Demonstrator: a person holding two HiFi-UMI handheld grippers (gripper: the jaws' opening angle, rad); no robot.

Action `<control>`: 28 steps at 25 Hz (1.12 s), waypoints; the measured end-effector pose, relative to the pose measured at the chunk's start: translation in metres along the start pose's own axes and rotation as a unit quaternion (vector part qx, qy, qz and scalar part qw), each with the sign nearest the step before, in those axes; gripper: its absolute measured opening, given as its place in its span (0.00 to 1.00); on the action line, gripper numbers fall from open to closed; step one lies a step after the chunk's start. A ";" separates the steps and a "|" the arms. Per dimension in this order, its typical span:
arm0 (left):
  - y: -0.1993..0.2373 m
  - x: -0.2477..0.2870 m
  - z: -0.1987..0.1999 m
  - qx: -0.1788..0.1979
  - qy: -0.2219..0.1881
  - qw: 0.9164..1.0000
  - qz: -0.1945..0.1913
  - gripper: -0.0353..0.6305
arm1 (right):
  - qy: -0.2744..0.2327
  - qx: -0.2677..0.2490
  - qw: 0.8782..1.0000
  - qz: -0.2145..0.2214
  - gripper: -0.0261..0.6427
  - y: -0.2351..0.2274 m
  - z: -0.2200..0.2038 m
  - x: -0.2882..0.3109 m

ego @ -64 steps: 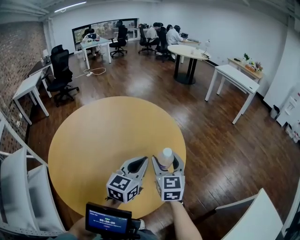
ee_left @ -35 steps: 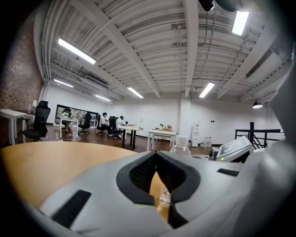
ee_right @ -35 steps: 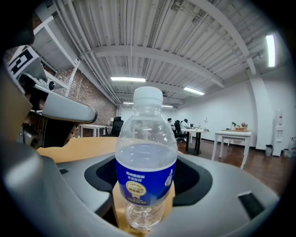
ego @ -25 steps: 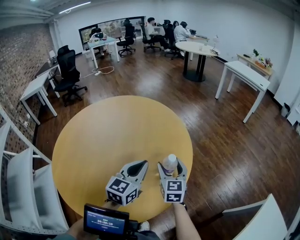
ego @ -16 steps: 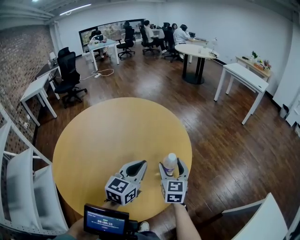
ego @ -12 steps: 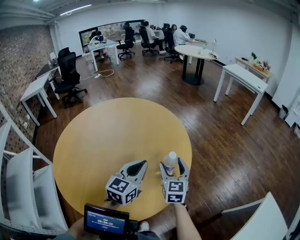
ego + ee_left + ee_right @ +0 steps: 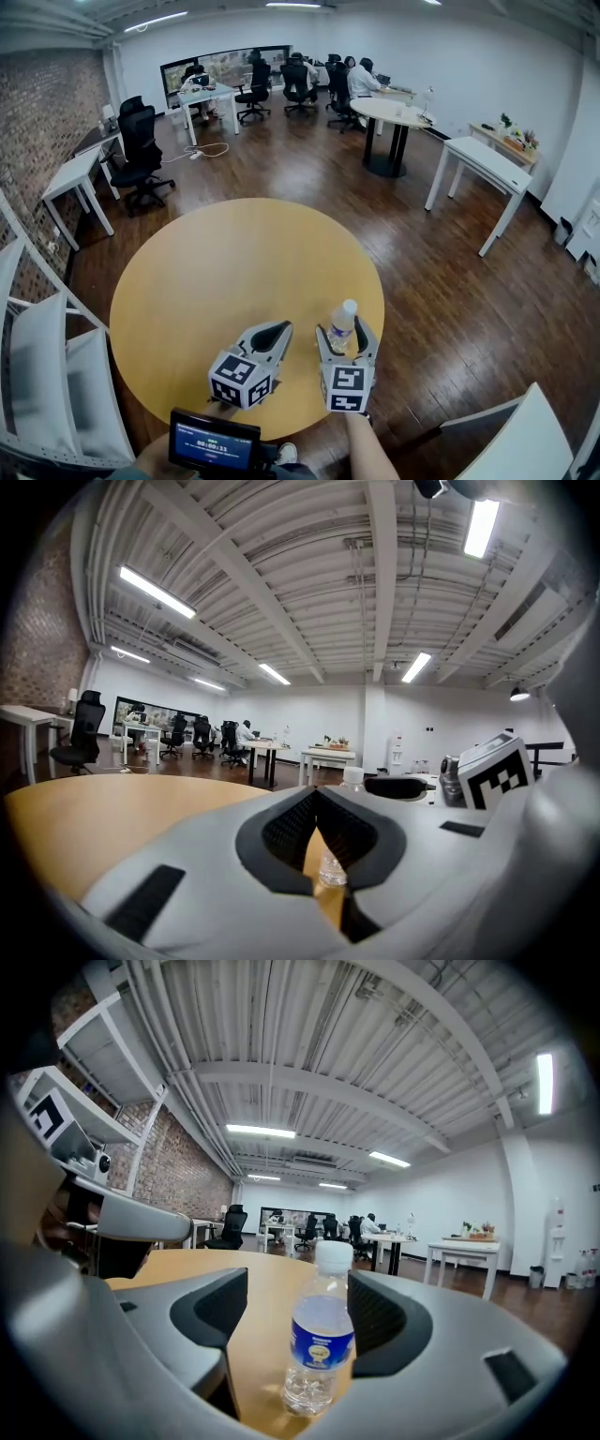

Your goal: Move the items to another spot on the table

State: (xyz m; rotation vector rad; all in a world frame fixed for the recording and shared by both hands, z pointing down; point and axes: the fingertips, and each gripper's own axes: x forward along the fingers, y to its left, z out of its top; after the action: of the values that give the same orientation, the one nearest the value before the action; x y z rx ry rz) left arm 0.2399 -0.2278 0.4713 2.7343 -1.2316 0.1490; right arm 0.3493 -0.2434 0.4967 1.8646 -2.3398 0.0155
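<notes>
A clear water bottle [image 7: 342, 328] with a white cap and blue label stands upright on the round yellow table [image 7: 216, 272], near its front right edge. My right gripper [image 7: 344, 332] is open around it. In the right gripper view the bottle [image 7: 319, 1344] sits between the jaws of the right gripper [image 7: 298, 1297], close against the right jaw with a gap on the left. My left gripper [image 7: 274, 328] rests just left of it, shut and holding nothing. Through the left gripper [image 7: 317, 799] slit, part of the bottle [image 7: 332, 869] shows.
The table's edge curves just right of and behind the bottle, with dark wood floor [image 7: 450, 309] beyond. A white shelf unit [image 7: 37, 375] stands at the left and a white panel [image 7: 511, 436] at the lower right. A small screen [image 7: 216, 439] sits below the grippers.
The bottle has come down to stand on the table, and the right jaws now stand apart from it. The left gripper has hardly moved.
</notes>
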 end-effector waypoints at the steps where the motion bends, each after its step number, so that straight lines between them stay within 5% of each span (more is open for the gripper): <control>1: 0.002 -0.003 0.000 0.000 -0.001 1.000 0.001 0.07 | -0.007 -0.003 1.000 -0.001 0.54 0.006 0.006 -0.002; 15: 0.083 -0.076 0.020 -0.002 -0.016 0.999 0.045 0.07 | -0.035 -0.011 0.995 0.089 0.47 0.140 0.066 0.027; 28: 0.170 -0.159 0.038 -0.009 -0.031 0.992 0.122 0.07 | -0.064 -0.010 0.976 0.208 0.16 0.278 0.118 0.048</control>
State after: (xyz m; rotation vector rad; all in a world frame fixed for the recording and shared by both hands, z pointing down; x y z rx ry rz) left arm 0.0085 -0.2287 0.4253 2.5830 -1.5736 0.0771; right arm 0.0564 -0.2383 0.4092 1.3685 -2.7632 -0.0828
